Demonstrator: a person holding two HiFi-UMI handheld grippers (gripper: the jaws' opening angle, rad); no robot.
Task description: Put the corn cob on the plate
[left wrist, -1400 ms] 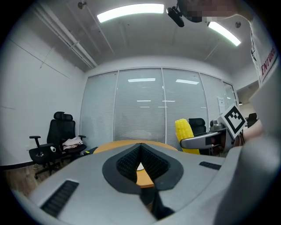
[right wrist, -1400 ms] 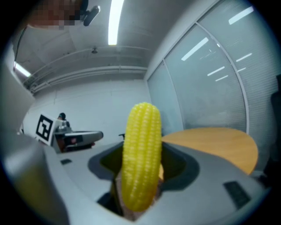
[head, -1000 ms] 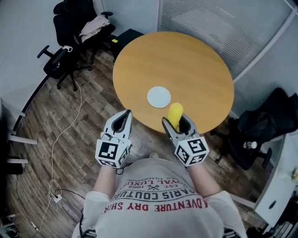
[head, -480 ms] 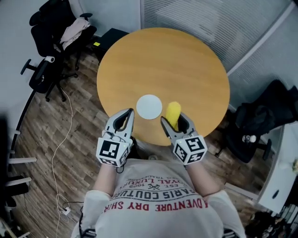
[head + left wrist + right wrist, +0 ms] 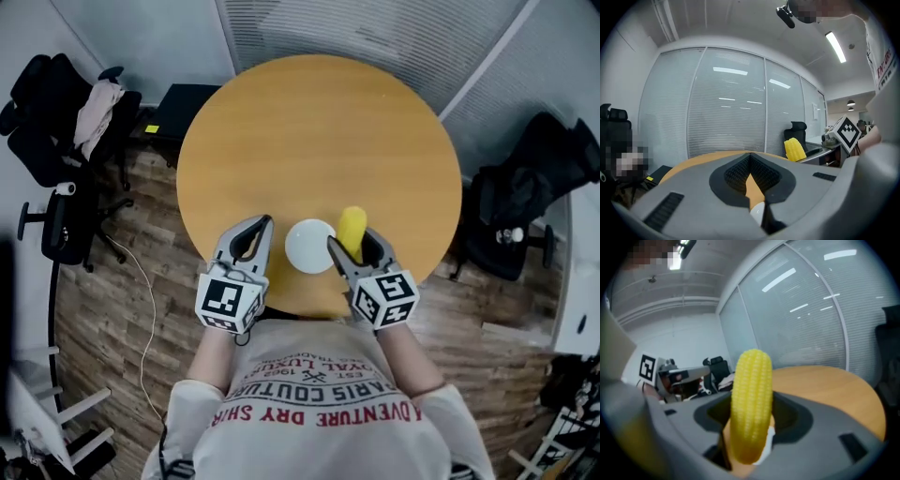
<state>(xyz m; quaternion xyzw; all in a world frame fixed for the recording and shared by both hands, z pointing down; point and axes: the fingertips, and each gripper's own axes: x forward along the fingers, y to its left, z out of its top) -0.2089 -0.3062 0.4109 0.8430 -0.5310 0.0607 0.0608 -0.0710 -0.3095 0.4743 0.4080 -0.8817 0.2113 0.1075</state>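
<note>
**Corn cob clamped in the right hand-held gripper, beside the plate**

Head view: Shows the right hand-held gripper (image 5: 354, 246) closed on the yellow corn cob (image 5: 352, 228), free end pointing away from the person. Places the cob just right of the white plate (image 5: 309, 246), not on it. Finds the plate on the round wooden counter (image 5: 319, 141), near the close edge and between the two tools. Shows the left hand-held gripper (image 5: 255, 230) just left of the plate, jaws meeting at the tips with nothing in them. Takes in dark office chairs (image 5: 47, 122) on either side of the counter.

Left gripper view: Confirms jaws together and empty. Catches a strip of counter and a sliver of plate (image 5: 757, 213) through the gap behind the tips. Further right, picks out the cob (image 5: 794, 149) standing up, next to the other tool's marker cube (image 5: 847, 132).

Right gripper view: Looks straight at the cob (image 5: 751, 404), pinched low between both jaws and rising upright past them. Leaves a white edge of plate (image 5: 768, 441) just visible beneath the cob, with counter beyond.
</note>
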